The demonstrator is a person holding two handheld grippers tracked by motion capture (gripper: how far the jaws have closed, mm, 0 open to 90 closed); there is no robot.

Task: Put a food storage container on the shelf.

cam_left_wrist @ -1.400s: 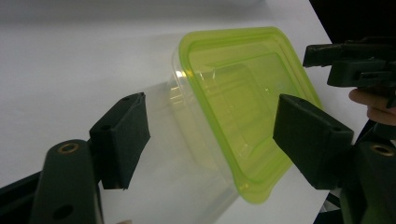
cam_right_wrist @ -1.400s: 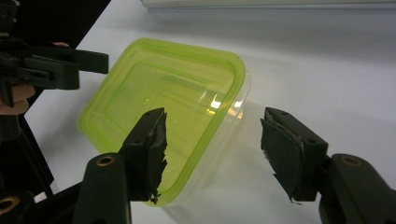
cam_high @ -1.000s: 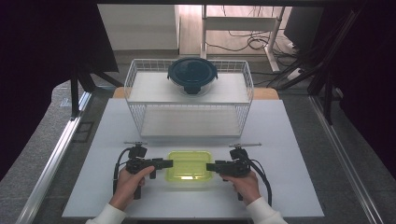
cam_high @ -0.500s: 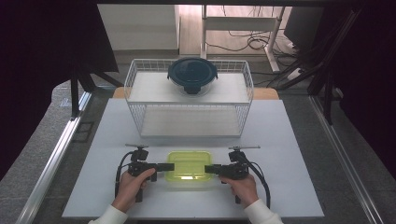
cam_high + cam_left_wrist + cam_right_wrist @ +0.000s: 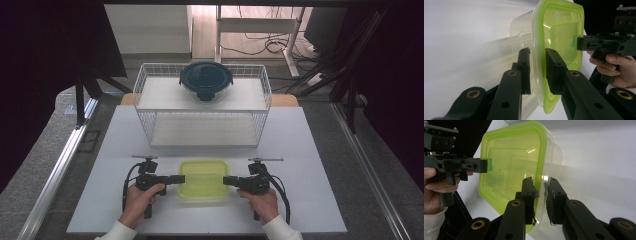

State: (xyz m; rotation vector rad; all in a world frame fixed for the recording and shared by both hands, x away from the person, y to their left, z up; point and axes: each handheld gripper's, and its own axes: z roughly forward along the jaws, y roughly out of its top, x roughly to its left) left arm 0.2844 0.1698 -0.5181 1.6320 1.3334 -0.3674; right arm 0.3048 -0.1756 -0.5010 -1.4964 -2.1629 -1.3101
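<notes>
A clear container with a lime-green lid point(image 5: 204, 179) lies on the white table point(image 5: 310, 150) close to the front edge. My left gripper point(image 5: 182, 178) meets its left side and my right gripper point(image 5: 225, 180) its right side, each held in a hand. In the left gripper view the jaws point(image 5: 537, 53) straddle the lid's rim point(image 5: 559, 37) with a thin gap. The right gripper's jaws point(image 5: 540, 182) straddle the opposite rim point(image 5: 509, 170) the same way. Both pairs of jaws have just been closing, with the rim between them.
A white wire rack point(image 5: 150, 85) stands at the back of the table. On its top shelf sits a round container with a dark blue lid point(image 5: 206, 80). Metal rails run along both sides of the table.
Both hands stay at the container's two sides. From above the grippers look almost unmoved, and the container lies where it was.
</notes>
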